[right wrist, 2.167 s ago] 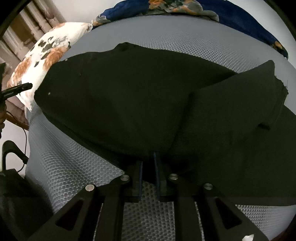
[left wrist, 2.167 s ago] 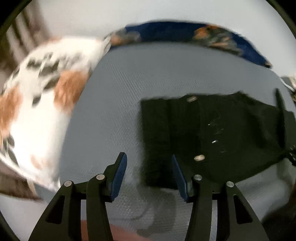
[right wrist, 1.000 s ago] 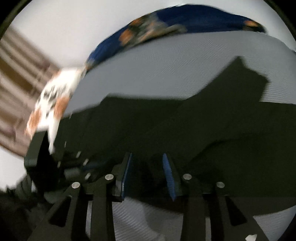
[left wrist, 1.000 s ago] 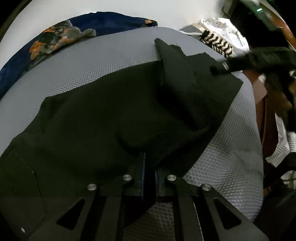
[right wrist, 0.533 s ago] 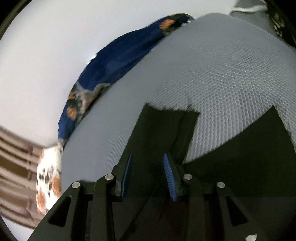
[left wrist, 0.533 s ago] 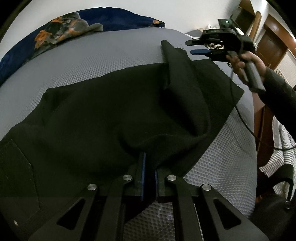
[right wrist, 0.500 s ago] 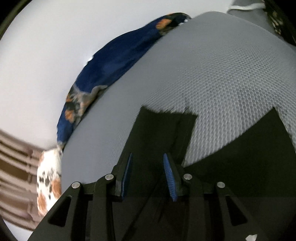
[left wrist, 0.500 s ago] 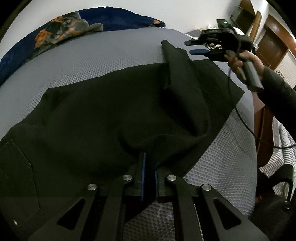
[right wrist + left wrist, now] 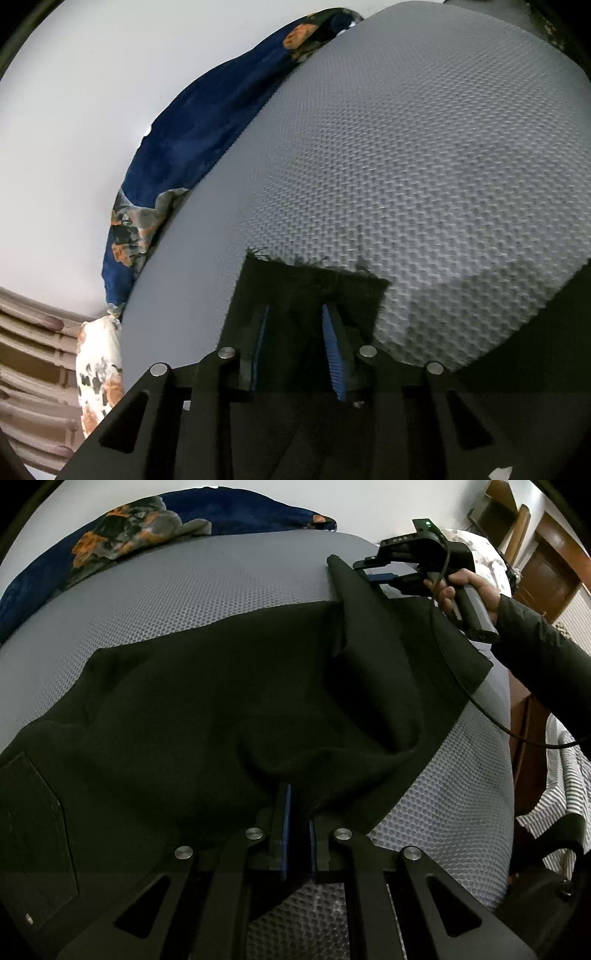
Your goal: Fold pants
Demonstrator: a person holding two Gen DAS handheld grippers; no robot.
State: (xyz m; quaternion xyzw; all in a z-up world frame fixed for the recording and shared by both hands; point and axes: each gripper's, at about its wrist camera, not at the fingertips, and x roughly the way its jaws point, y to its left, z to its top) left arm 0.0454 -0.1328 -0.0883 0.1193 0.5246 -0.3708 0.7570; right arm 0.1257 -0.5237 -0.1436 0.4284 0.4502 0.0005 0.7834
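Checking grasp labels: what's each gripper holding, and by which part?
Left gripper is shut on the pants, pinching a fold at their near edge. Right gripper is open around the leg cuff, holding nothing yet.

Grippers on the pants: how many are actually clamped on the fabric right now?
1. The left gripper is shut on a bunched fold of the black pants near their edge. The right gripper is at the frayed leg hem, jaws open, fabric between them but not pinched.
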